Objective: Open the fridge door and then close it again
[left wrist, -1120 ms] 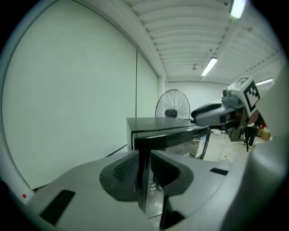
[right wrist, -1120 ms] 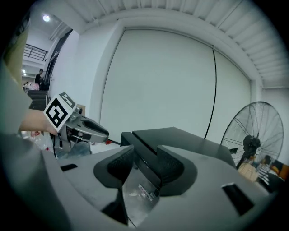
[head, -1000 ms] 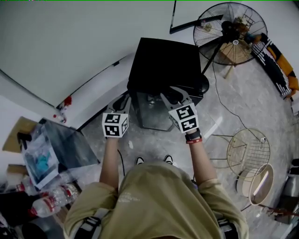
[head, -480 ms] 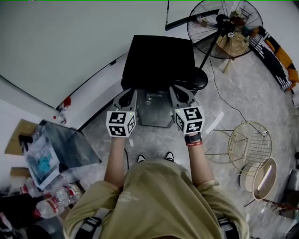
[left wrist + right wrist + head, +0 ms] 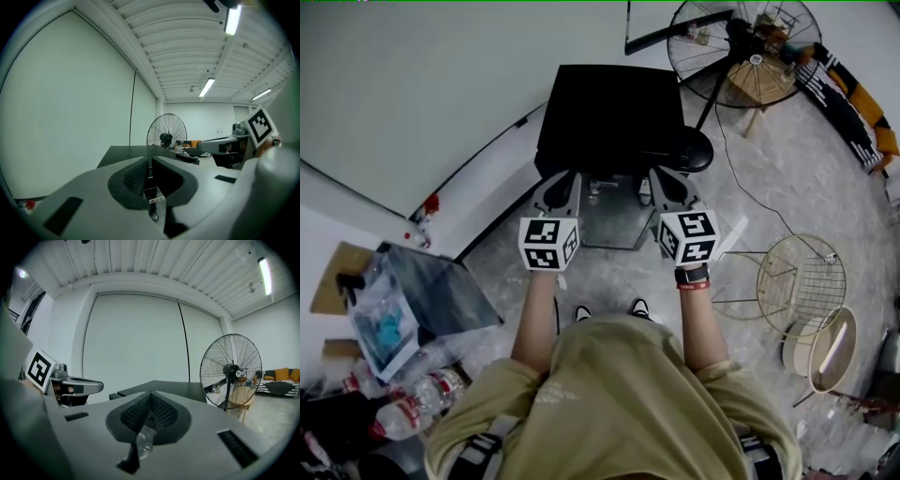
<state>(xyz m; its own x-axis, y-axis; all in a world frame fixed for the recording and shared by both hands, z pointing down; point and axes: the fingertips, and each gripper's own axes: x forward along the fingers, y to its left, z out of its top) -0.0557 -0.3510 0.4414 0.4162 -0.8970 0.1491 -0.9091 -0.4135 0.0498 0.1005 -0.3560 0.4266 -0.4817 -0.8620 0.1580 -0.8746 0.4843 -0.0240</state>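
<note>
A low black fridge [image 5: 609, 117] stands against the white wall straight ahead, its grey front [image 5: 614, 220] facing me. I cannot tell how its door stands. My left gripper [image 5: 565, 178] hovers at the left front edge of the fridge top. Its jaws are closing, tips nearly together, with nothing between them [image 5: 149, 161]. My right gripper [image 5: 661, 176] hangs at the right front edge, shut and empty [image 5: 150, 397]. Each gripper view looks level across the black fridge top [image 5: 126, 151] [image 5: 173, 387]. Neither gripper touches the fridge.
A large floor fan [image 5: 741, 47] stands right of the fridge, its cable trailing over the floor. A round wire rack [image 5: 800, 291] and a wooden hoop [image 5: 830, 352] lie at the right. An open box [image 5: 422, 291] and water bottles [image 5: 403, 403] sit at the left.
Both grippers have moved forward and up, from in front of the fridge to its top front edge. Their jaws, spread apart a second ago, have come together.
</note>
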